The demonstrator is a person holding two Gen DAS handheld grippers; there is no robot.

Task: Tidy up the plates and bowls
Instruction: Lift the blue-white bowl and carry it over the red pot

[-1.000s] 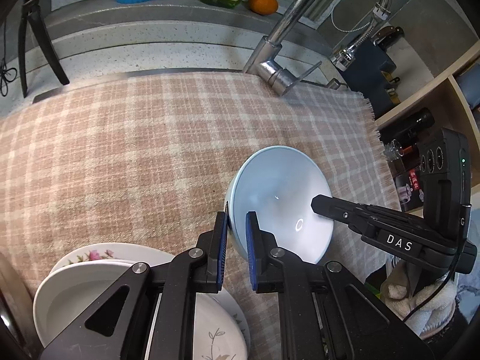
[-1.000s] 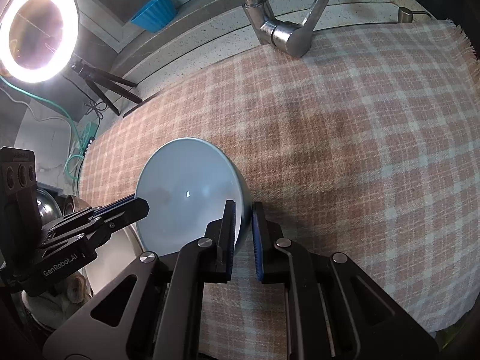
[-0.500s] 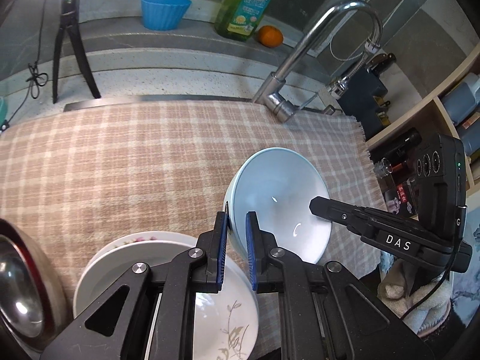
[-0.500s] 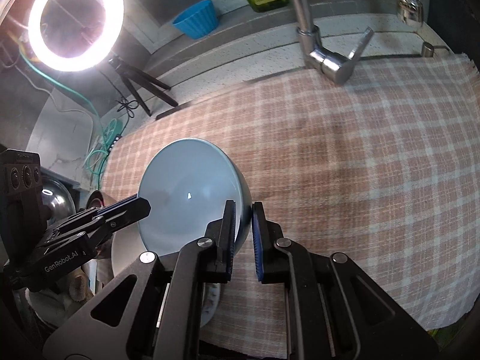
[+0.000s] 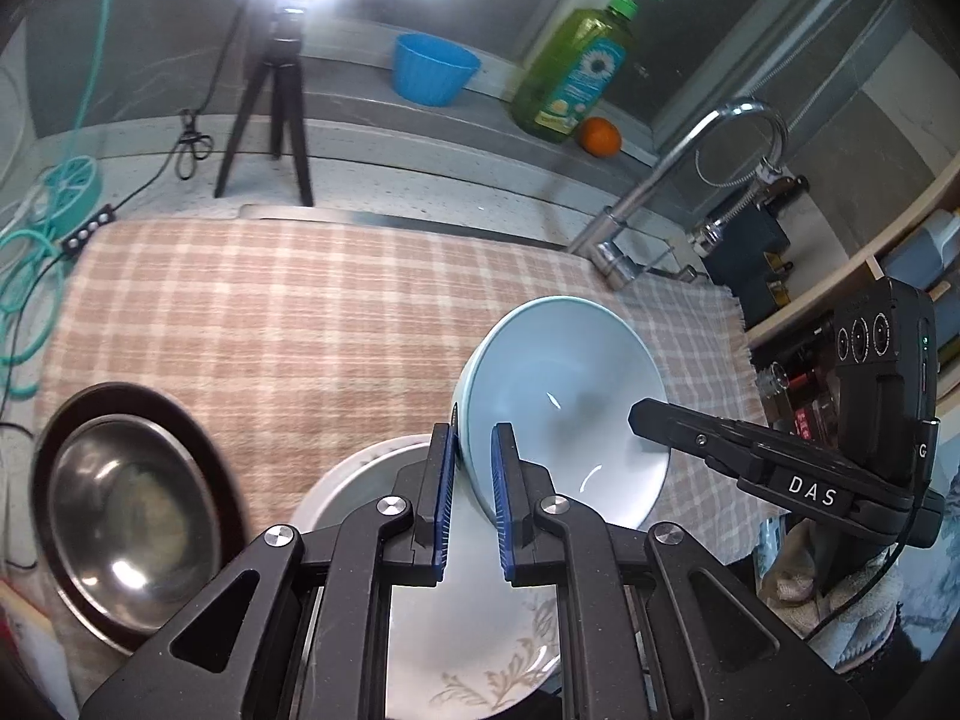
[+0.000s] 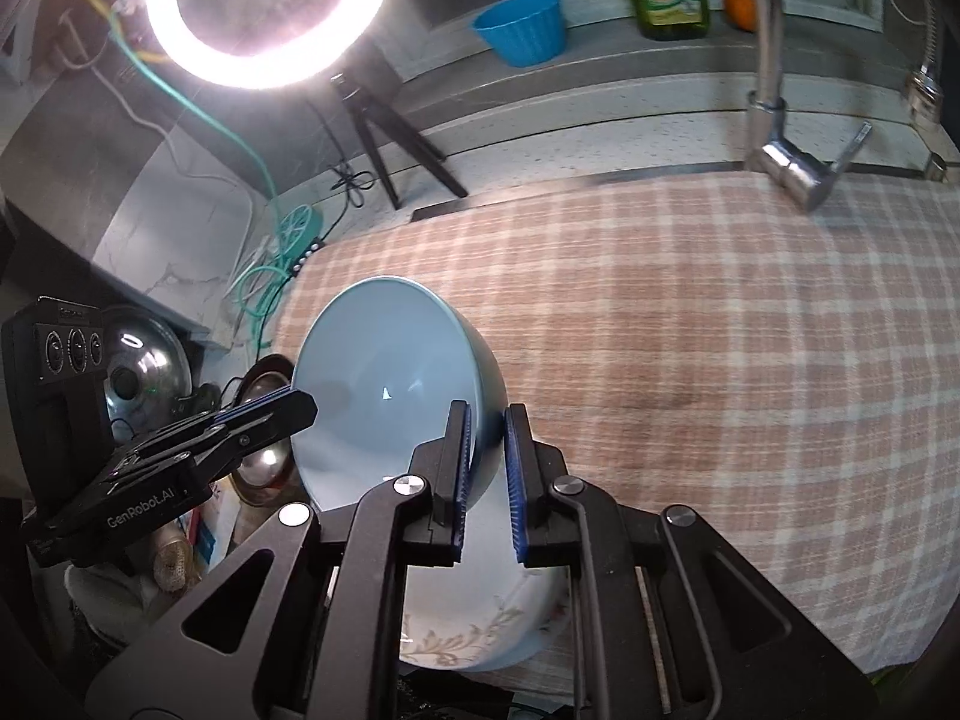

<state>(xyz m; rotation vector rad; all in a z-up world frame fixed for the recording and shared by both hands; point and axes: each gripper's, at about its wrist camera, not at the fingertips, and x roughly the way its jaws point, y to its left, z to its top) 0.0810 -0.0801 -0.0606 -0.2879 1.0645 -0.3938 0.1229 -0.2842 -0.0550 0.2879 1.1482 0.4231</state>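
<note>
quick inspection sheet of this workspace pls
surface: checked cloth over the counter
job's things: blue bowl tilted, held above white plates; steel bowl at left
clutter: blue cup, soap bottle, orange on the ledge
grippers: left gripper and right gripper each shut on the blue bowl's rim, opposite sides
cables: teal cable, black cord by the tripod
surroundings: ring light, faucet, shelves at right
</note>
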